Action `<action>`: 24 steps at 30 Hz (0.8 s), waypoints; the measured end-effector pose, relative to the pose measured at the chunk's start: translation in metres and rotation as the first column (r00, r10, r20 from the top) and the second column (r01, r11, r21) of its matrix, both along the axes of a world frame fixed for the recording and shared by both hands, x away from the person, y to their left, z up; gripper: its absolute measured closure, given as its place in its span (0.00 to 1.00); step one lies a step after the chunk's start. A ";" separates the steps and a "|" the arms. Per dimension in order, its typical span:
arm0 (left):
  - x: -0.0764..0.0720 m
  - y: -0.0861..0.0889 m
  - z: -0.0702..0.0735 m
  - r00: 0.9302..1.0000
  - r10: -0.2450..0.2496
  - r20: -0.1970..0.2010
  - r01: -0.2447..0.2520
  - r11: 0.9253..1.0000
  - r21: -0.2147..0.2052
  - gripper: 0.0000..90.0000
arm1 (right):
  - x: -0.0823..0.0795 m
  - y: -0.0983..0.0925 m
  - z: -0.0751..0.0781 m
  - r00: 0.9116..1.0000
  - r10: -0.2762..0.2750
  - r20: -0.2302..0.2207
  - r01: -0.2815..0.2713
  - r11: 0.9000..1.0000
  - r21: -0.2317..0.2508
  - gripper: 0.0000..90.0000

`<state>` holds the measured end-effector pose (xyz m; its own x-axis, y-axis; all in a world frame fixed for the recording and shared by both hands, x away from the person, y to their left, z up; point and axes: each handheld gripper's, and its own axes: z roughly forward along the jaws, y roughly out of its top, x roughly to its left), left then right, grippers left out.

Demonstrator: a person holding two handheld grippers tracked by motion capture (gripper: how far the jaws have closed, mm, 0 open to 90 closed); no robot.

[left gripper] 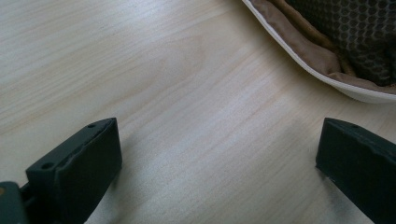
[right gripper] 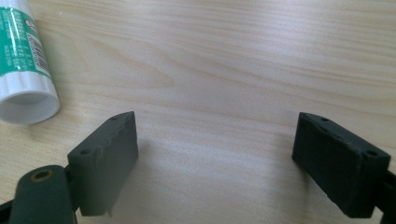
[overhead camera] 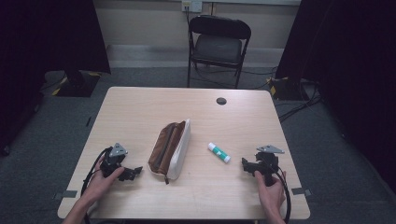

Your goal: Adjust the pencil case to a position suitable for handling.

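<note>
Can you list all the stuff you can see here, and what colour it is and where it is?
pencil case: one, brown and white, middle of table
glue stick: one, white and green, right of the pencil case
table: one, light wood, centre
chair: one, black, behind the table
left gripper: one, black, open, near the table's front left
right gripper: one, black, open, near the front right
hands: two, holding the grippers

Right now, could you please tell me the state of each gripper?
Left gripper: open, holding nothing, beside the pencil case.
Right gripper: open, holding nothing, near the glue stick.
</note>
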<state>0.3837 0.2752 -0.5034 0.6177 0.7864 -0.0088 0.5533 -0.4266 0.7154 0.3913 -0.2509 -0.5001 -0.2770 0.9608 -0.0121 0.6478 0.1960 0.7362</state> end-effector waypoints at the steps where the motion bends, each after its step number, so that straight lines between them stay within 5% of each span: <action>1: 0.000 0.000 0.000 1.000 0.000 0.000 0.000 1.000 0.000 0.00 | 0.000 0.000 0.000 1.000 0.000 0.000 0.000 1.000 0.000 0.15; 10: 0.000 0.000 0.000 1.000 0.002 0.002 -0.002 1.000 0.006 0.00 | -0.001 -0.001 0.000 1.000 -0.011 -0.004 0.011 1.000 -0.003 0.13; 16: -0.001 0.001 0.000 1.000 0.003 0.001 -0.003 1.000 0.007 0.00 | -0.008 -0.004 0.009 0.998 0.019 -0.061 -0.020 1.000 -0.021 0.17; 22: -0.001 0.001 0.000 1.000 0.003 0.001 -0.003 1.000 0.006 0.00 | -0.035 0.005 0.027 0.994 0.077 0.073 -0.081 0.995 0.054 0.26; 24: 0.000 0.001 0.000 1.000 0.001 0.001 -0.001 1.000 0.006 0.00 | -0.041 0.010 0.031 0.991 0.101 0.083 -0.107 0.992 0.065 0.31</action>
<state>0.3833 0.2758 -0.5032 0.6170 0.7870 -0.0031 0.5528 -0.4306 0.7135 0.3503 -0.2410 -0.4695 -0.3760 0.9262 0.0275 0.5655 0.2058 0.7987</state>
